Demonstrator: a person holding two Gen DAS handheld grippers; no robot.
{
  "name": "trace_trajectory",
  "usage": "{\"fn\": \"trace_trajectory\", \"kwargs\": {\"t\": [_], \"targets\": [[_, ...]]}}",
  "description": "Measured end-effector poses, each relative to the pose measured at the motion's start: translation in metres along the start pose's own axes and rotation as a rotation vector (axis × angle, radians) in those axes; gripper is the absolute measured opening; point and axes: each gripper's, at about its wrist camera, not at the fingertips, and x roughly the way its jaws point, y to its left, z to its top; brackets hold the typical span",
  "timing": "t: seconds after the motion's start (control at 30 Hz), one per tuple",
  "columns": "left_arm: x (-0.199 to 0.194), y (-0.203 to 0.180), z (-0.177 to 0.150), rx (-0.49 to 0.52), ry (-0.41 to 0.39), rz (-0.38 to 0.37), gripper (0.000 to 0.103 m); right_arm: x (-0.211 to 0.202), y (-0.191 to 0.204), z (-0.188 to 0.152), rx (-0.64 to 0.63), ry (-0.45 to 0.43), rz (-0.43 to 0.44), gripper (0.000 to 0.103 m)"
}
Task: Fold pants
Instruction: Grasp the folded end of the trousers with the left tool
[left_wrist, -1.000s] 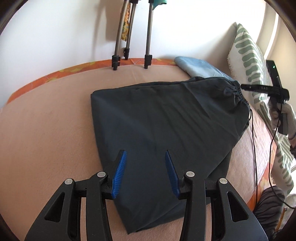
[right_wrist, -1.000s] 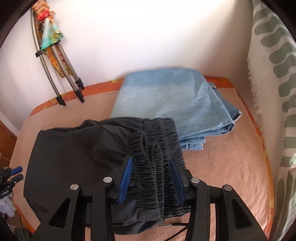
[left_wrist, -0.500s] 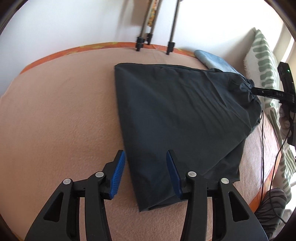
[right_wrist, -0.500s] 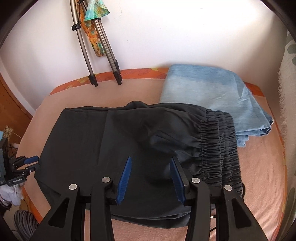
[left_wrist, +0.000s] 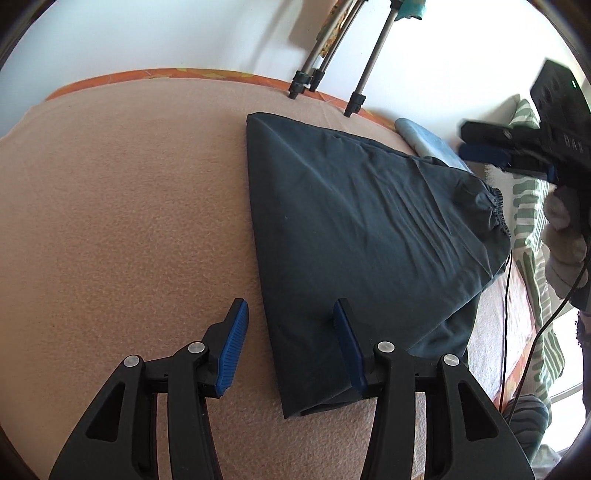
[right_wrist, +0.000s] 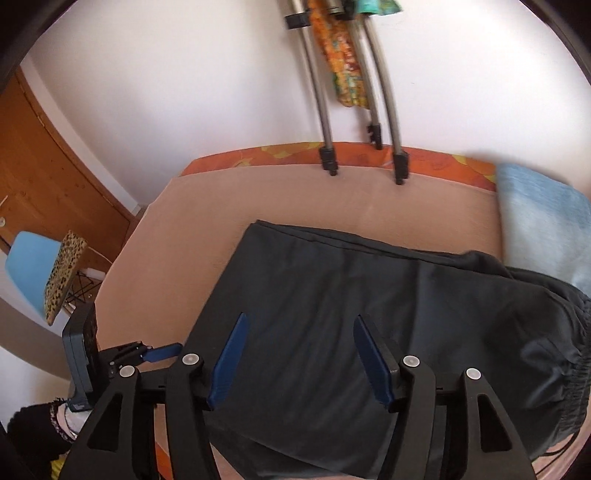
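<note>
Both jaws stand apart, empty: left gripper straddles the folded dark pants' edge; right gripper hovers above them.

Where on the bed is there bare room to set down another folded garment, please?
The broad pink blanket left of the dark pants lies bare, bordered by the orange edge and the tripod legs. The right side is crowded: blue folded cloth, striped pillow and cable.

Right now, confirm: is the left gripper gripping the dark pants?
No. The left gripper is open, straddling the edge of the dark pants without pinching it.
</note>
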Motion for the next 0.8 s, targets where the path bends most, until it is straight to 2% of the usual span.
{"fn": "trace_trajectory", "kwargs": {"t": [0.13,0.3,0.5,0.57,0.8], "targets": [[0.000,0.003,-0.002,-0.010,-0.015,-0.027,0.047,0.026,0.036,0.020,-0.016,0.027,0.022,0.063],[0.002,0.005,-0.001,-0.012,-0.023,-0.054,0.046,0.060,0.062,0.042,-0.008,0.068,0.023,0.063],[0.003,0.012,0.001,-0.041,-0.028,-0.116,0.045,0.117,0.080,0.056,0.039,0.187,0.010,0.062],[0.003,0.014,0.002,-0.050,-0.028,-0.130,0.045,0.137,0.087,0.060,0.034,0.226,-0.024,0.056],[0.004,0.015,0.002,-0.046,-0.032,-0.151,0.044,0.180,0.099,0.067,-0.029,0.308,-0.195,0.049]]}}
